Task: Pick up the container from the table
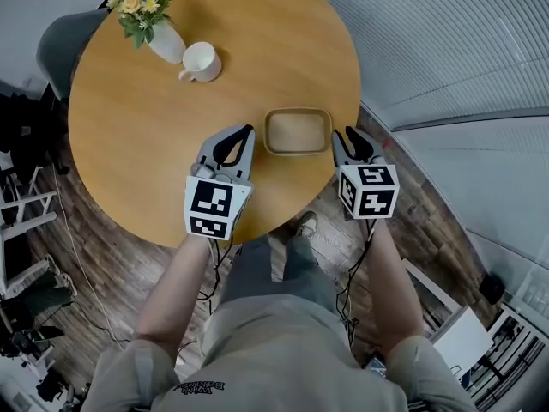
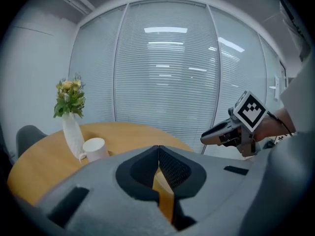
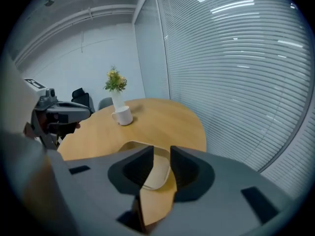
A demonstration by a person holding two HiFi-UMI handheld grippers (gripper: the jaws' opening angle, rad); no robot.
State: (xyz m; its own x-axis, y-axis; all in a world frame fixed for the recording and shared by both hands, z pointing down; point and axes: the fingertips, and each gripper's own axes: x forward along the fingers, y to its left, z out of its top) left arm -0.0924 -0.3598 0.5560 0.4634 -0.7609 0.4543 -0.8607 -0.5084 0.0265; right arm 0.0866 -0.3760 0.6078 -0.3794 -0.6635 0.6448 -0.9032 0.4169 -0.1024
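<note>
Shows shallow tan container (image 1: 298,131) on round surface (image 1: 137,144), near edge, between both grippers: left gripper (image 1: 248,132) just left of it, closed tip to tip, empty; right gripper (image 1: 345,136) just right, slightly parted, empty. Looks light, stiff, smooth; suits pinching the thin right rim.

light: bright, even | glare: ceiling strips mirrored on blinds (image 2: 165,82) ahead of left gripper (image 2: 158,150) | shadows: soft | edges: fisheye bend, dark corners | blur: gripper body nearest lens, perhaps defocus
</note>
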